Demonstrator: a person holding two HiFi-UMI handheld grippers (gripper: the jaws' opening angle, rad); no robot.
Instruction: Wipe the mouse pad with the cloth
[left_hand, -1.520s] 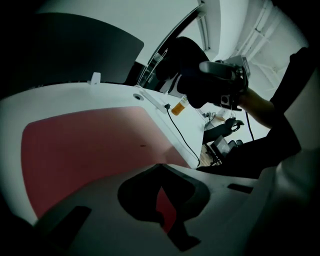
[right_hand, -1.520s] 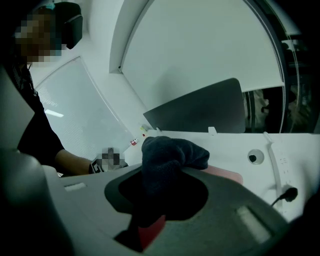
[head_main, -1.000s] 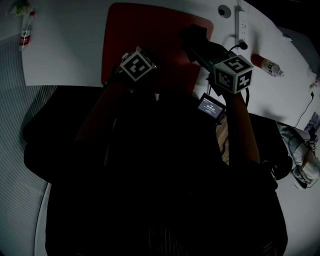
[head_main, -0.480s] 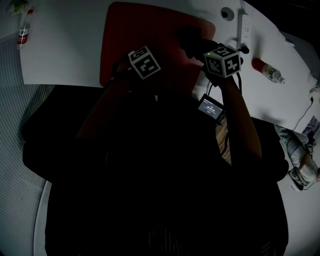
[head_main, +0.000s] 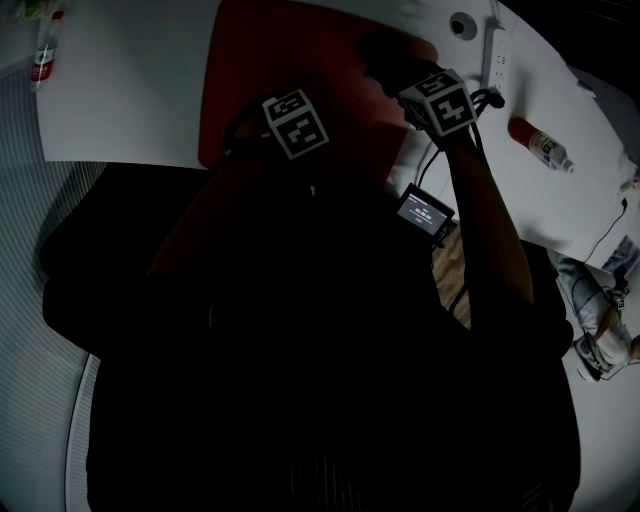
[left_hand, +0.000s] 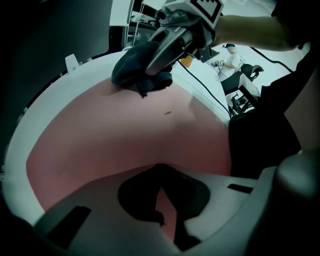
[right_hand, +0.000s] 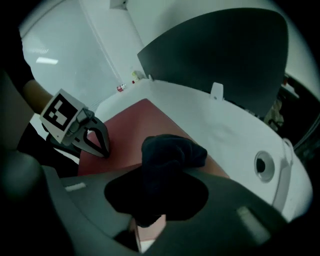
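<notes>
Since the R tool (right_hand: 152, 210) is clenched on the dark cloth (right_hand: 170, 155), the cloth sits bunched just ahead of its jaws, touching the red mouse pad (right_hand: 135, 125) toward the pad's far side. L tool (left_hand: 161, 200), off to its left, has jaws pinched together w/ nothing between, tips down on the pad. White desk (right_hand: 225, 120) lies round the pad.

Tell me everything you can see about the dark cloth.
The cloth is dark, almost black, soft-looking fabric, bunched into a crumpled wad rather than spread flat. The right gripper has its jaws shut on it, and the bulk bulges out past the tips. It is pressed down on the red mouse pad, near that pad's far edge. Nothing else touches it.
</notes>
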